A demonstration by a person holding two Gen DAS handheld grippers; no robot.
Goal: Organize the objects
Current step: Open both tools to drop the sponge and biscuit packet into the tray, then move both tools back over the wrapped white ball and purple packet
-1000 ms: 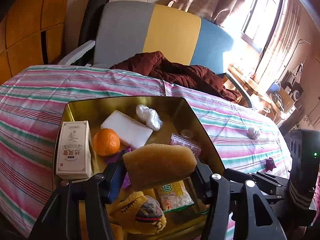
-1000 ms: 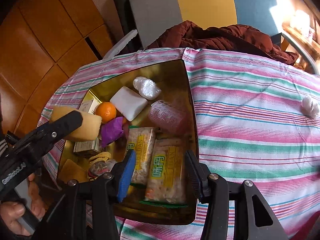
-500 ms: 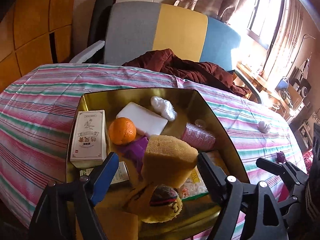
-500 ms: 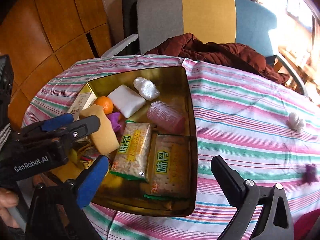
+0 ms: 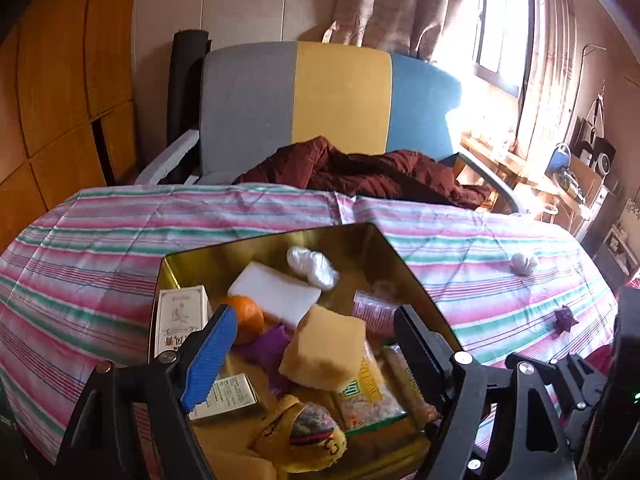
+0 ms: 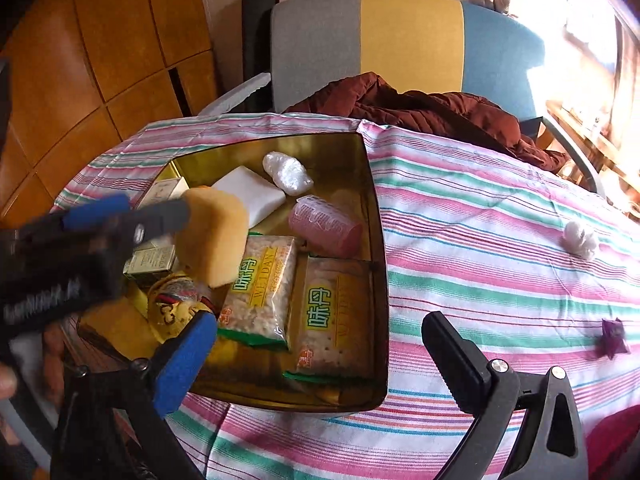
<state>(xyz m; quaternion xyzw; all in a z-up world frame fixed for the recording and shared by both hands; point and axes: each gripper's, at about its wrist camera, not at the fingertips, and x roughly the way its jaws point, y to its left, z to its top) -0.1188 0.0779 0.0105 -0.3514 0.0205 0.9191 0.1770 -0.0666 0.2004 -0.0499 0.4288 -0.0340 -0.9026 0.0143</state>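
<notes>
The left gripper point(image 5: 308, 344) hangs over the near end of the gold tin point(image 6: 374, 216), its jaws spread wide. The yellow sponge point(image 5: 326, 346) sits in the gap between them, clear of both the blue pad and the black pad, tilted above the snack packs; whether it rests on them cannot be told. From the right wrist view the same sponge point(image 6: 216, 236) shows just beyond the left gripper's tip, over the tin's left half. The right gripper point(image 6: 320, 350) is fully apart and holds nothing; its blue pad lies over the tin's near left corner and its black pad over the striped cloth point(image 6: 500, 240) to the right of the tin. Two clear snack packs point(image 6: 296, 292) lie side by side in the tin's near right part, each with green Chinese characters; the left one reads "WEIDAN". A pink roller point(image 6: 324, 224) lies just beyond them against the right wall, a white block point(image 6: 250, 192) and a plastic wad point(image 6: 286, 172) toward the far end. An orange point(image 5: 248, 316) and a white carton point(image 5: 178, 316) with Chinese print sit at the left wall. The left gripper's body bears blurred white lettering. Right of the tin on the cloth lie a white ball point(image 6: 580, 236) and a purple piece point(image 6: 612, 336), well apart from it.
</notes>
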